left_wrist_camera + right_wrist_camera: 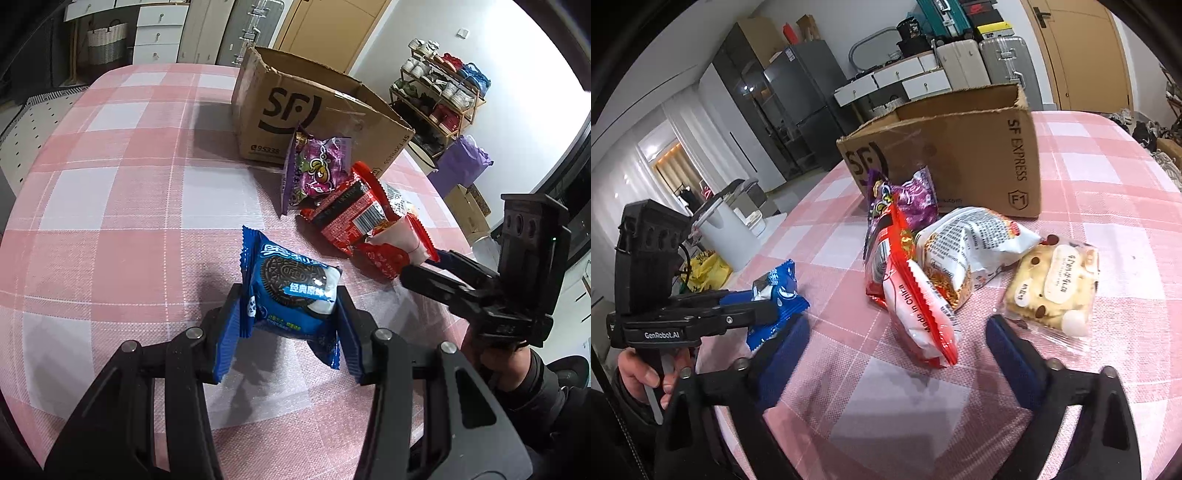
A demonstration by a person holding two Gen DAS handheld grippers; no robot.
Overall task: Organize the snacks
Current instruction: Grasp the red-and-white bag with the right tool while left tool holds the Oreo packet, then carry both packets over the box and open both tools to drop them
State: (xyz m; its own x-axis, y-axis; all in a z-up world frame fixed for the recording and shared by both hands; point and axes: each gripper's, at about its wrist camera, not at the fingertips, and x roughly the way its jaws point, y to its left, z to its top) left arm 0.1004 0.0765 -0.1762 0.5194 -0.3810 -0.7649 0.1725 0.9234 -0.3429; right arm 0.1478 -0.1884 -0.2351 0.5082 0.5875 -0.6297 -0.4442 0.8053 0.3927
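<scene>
My left gripper (286,317) is shut on a blue Oreo packet (291,291), held just above the pink checked tablecloth (122,206); the same packet (775,299) shows at the left of the right wrist view. My right gripper (895,332) stands open, its blue pads on either side of a red-and-white snack bag (919,314) without pressing it. Behind that bag lie a white noodle packet (971,251), a purple candy bag (912,203) and a clear-wrapped pastry (1052,291). An open SF cardboard box (314,110) stands at the back.
The table edge curves away at the left and far side. Off the table stand a shoe rack (439,92), a purple bag (461,162), a white bin (724,229), and drawers and suitcases by the wall. A hand (646,369) holds the left gripper's handle.
</scene>
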